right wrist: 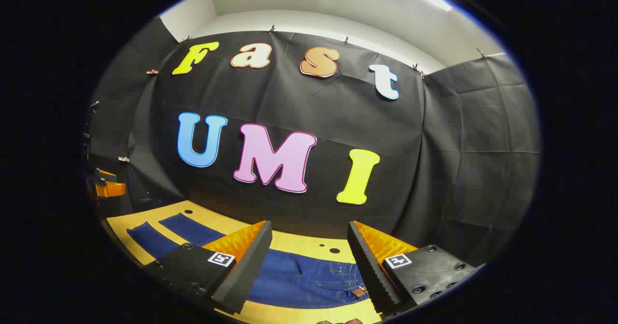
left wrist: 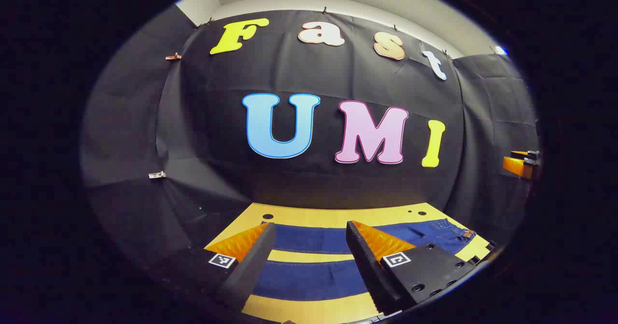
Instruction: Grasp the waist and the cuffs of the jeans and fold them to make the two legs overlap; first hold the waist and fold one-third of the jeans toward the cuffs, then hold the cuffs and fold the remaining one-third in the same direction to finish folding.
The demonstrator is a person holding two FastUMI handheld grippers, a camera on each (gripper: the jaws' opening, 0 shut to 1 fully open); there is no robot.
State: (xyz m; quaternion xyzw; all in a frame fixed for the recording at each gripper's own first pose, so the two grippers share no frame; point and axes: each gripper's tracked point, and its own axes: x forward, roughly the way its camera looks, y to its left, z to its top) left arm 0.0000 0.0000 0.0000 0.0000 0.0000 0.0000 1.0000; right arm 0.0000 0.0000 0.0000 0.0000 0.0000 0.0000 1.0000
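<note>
Blue jeans (left wrist: 314,266) lie flat on the yellow table (left wrist: 309,215), the two legs spread apart with a strip of table between them. My left gripper (left wrist: 311,232) hovers open above the legs, nothing between its fingers. The waist (left wrist: 449,232) lies to the right in the left gripper view. In the right gripper view the jeans' waist (right wrist: 333,275) with its brown patch lies just below my right gripper (right wrist: 309,232), which is open and empty. The legs (right wrist: 169,232) and cuffs run off to the left there. The other gripper (right wrist: 108,184) shows at the far left edge.
The yellow table (right wrist: 299,242) has small dark holes (left wrist: 268,216) near its far edge. Black cloth walls close in behind and on both sides. The other gripper (left wrist: 521,163) hangs at the right edge of the left gripper view.
</note>
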